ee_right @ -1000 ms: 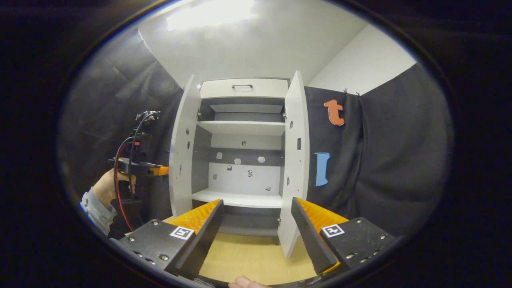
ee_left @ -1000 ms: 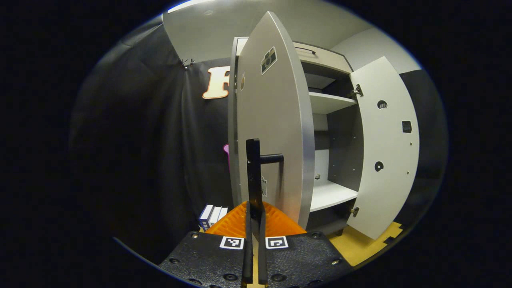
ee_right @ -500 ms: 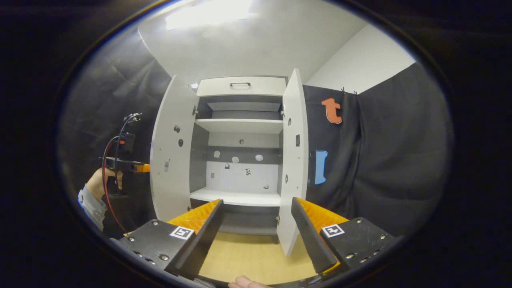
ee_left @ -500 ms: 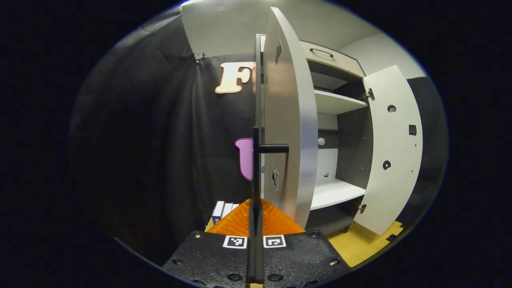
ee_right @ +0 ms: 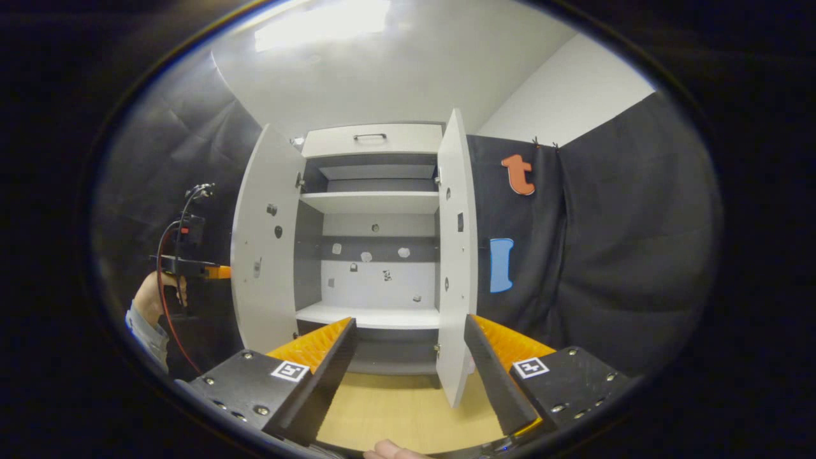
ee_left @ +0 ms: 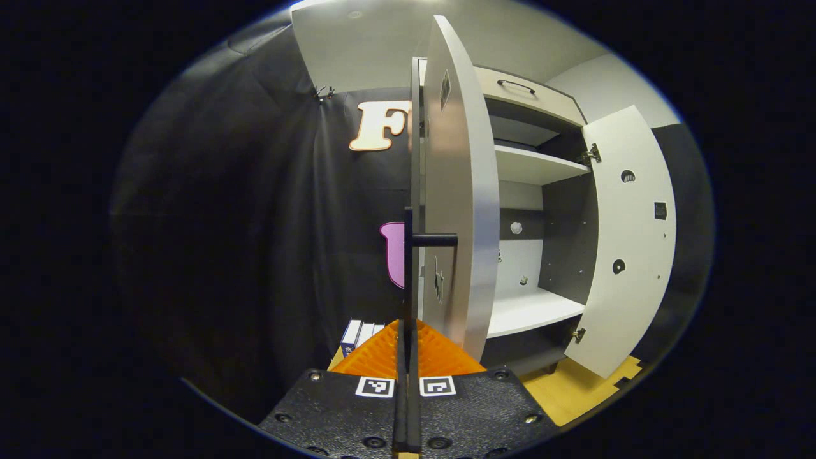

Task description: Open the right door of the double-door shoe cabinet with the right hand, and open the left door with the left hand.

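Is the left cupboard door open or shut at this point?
Open. In the right gripper view the left door stands swung out from the cabinet, baring the shelves, with the left gripper at its outer side.

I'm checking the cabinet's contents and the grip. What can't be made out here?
- Left gripper view: the left door, edge-on, hides the cabinet's left interior.
- Right gripper view: small items on the back panel are too small to identify.
- Right gripper view: the left door hides the left gripper's fingers.
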A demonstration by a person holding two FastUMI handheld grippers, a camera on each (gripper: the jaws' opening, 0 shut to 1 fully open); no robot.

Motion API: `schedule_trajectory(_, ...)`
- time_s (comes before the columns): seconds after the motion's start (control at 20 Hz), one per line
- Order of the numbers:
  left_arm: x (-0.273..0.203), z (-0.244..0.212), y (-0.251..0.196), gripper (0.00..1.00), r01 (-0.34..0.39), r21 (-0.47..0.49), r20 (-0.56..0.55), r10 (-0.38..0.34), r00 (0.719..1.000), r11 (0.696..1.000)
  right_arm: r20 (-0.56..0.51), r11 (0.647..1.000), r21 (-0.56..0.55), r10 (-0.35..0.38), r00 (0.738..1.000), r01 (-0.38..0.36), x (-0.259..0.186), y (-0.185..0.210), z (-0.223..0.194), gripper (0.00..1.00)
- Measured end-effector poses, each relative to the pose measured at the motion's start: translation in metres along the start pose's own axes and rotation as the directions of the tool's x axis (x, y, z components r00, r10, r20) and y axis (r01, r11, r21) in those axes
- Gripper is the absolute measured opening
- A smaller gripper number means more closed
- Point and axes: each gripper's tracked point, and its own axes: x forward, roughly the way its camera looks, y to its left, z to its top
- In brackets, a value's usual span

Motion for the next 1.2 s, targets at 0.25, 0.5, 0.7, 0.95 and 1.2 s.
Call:
schedule_trajectory(0.25, -0.033, -0.007, 0.014, 0.45, -0.130, 0.015, -0.031, 0.131, 0.991, 0.991, 0.008, 1.000, 0.023, 0.008, 1.000, -0.008, -0.005, -0.008, 0.005, 1.00)
schedule_trajectory(0.5, -0.044, 0.002, 0.007, 0.96, -0.145, 0.008, 0.021, 0.145, 0.989, 0.989, -0.001, 1.000, 0.021, 0.014, 1.000, -0.014, -0.006, -0.004, -0.002, 1.00)
schedule_trajectory(0.7, -0.064, 0.002, -0.004, 0.96, -0.136, -0.010, 0.038, 0.136, 0.990, 0.991, -0.019, 1.000, 0.014, 0.023, 1.000, -0.022, -0.009, 0.000, -0.011, 1.00)
schedule_trajectory(0.95, -0.079, -0.005, -0.016, 0.96, -0.144, -0.044, 0.044, 0.146, 0.988, 0.989, -0.039, 0.999, 0.018, 0.039, 0.998, -0.038, -0.008, 0.002, -0.017, 1.00)
schedule_trajectory(1.2, -0.090, -0.011, -0.033, 0.99, -0.116, -0.016, 0.080, 0.117, 0.990, 0.993, -0.038, 0.999, 0.021, 0.050, 0.998, -0.049, -0.020, 0.006, -0.024, 1.00)
